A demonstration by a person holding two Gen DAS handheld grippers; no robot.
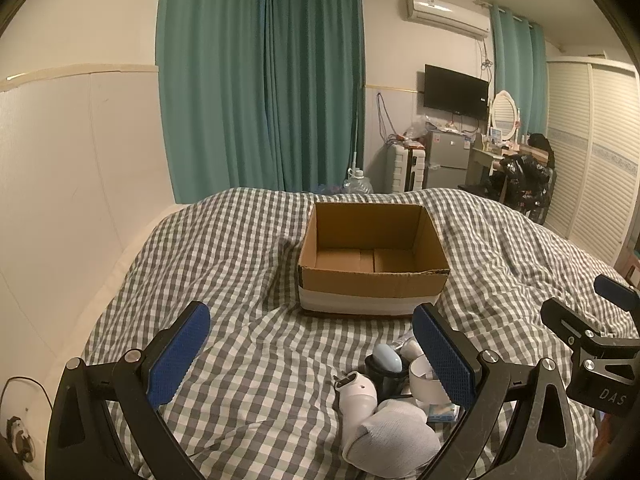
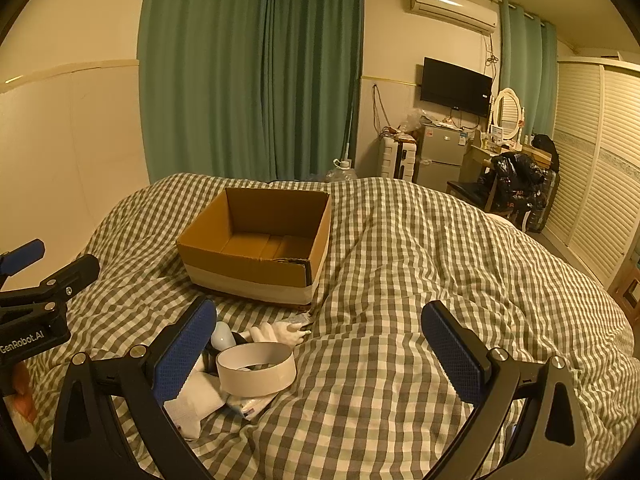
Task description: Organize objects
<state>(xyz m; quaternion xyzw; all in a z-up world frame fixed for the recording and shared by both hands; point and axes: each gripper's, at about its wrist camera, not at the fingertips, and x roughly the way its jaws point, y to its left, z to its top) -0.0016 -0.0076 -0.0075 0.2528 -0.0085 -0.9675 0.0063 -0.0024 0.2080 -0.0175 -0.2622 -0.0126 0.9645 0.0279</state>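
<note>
Green curtains (image 1: 260, 80) hang behind a bed with a checked quilt (image 1: 240, 360). On the quilt sits an open cardboard box (image 1: 372, 276), and it has nothing inside. In the left wrist view the box is at twelve o'clock.

A small heap of things waits near the front of the bed. I can see a white tape ring (image 2: 256, 372), a little pale blue thing (image 1: 387, 357), a white gadget (image 1: 358, 394) and a balled white sock (image 1: 394, 436). In the left wrist view the heap is at five o'clock, close to the right-hand blue pad.

The left gripper (image 1: 312, 356) is wide open and holds nothing. The right gripper (image 2: 320, 352) is wide open too, with nothing in it. The heap sits at eight o'clock in its view, beside its left pad (image 2: 186, 356).

Nothing is in the box yet, so I think the first pick comes next.

The quilt is soft and bumpy. A push down could sink in and tip the things away. The heap is crowded, so the pads might grab two things or knock one aside. The two grippers are close and could bump.
</note>
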